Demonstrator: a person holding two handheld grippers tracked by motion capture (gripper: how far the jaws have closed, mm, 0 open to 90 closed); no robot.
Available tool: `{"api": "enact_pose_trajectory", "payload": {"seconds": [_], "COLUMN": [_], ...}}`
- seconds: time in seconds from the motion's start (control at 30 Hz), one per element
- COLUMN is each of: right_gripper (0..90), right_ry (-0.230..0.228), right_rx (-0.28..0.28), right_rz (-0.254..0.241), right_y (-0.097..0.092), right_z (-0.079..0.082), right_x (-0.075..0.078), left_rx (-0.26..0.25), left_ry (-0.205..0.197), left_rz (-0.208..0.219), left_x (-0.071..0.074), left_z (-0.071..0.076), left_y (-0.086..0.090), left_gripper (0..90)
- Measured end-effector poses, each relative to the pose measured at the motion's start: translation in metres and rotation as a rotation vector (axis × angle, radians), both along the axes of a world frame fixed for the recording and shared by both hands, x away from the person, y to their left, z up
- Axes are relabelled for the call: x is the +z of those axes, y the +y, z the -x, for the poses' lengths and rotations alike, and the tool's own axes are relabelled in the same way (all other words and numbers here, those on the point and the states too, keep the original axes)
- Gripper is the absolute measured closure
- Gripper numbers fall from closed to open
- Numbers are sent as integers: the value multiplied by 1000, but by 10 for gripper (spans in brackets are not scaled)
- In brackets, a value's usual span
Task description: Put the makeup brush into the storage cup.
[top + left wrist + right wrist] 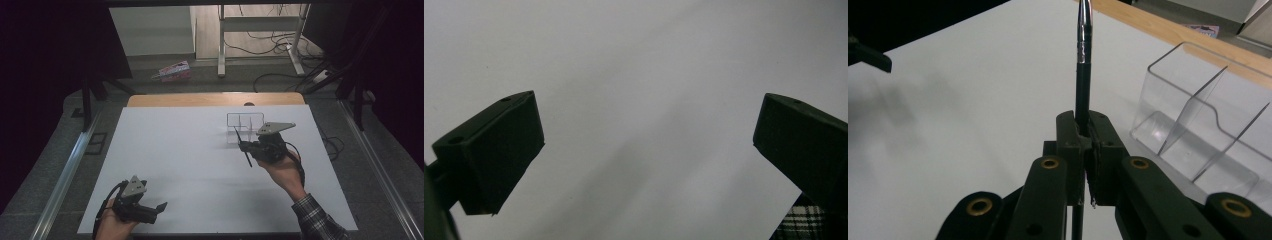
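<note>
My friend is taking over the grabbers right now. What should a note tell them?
Right gripper: shut on a dark pen, held above the white table, close beside the clear organizer.
Left gripper: open, nothing between its jaws, low over the near left of the table.
Done: the pen is picked up.
Left: likely put the pen into one of the organizer's compartments, all of which look empty, then let go.

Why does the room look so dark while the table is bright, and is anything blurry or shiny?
High view: the white table is lit, the surroundings nearly black. Left gripper view: soft grey shadows cross the bare surface, and the fingers are slightly soft. Right gripper view: the pen is sharp, its metal tip glinting; the clear organizer catches pale reflections.
</note>
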State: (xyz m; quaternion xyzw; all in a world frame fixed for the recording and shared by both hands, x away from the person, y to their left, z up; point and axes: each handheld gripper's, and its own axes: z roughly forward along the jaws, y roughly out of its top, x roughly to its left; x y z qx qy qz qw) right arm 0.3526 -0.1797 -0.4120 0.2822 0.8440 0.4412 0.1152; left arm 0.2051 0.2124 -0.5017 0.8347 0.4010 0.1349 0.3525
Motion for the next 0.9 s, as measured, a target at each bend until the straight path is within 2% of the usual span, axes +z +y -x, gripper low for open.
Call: {"api": "enact_pose_trajectory", "payload": {"seconds": [0.3, 0.57, 0.67, 0.9], "right_gripper": [853, 853, 853, 853], "right_ry": [-9, -26, -23, -20], "right_rx": [-18, -39, -49, -70], "right_rz": [-27, -23, -36, -61], "right_y": [4, 8, 9, 12], "right_z": [-17, -32, -39, -53], "right_x": [9, 15, 16, 18], "left_rx": [-8, -11, -9, -2], "left_ry": [-14, -23, -29, -20], "left_rz": [-11, -31, -30, -25], "left_x": [0, 0, 0, 0], "left_z": [0, 0, 0, -1], "left_y": [1, 0, 0, 0], "left_gripper": [4, 5, 4, 0]}}
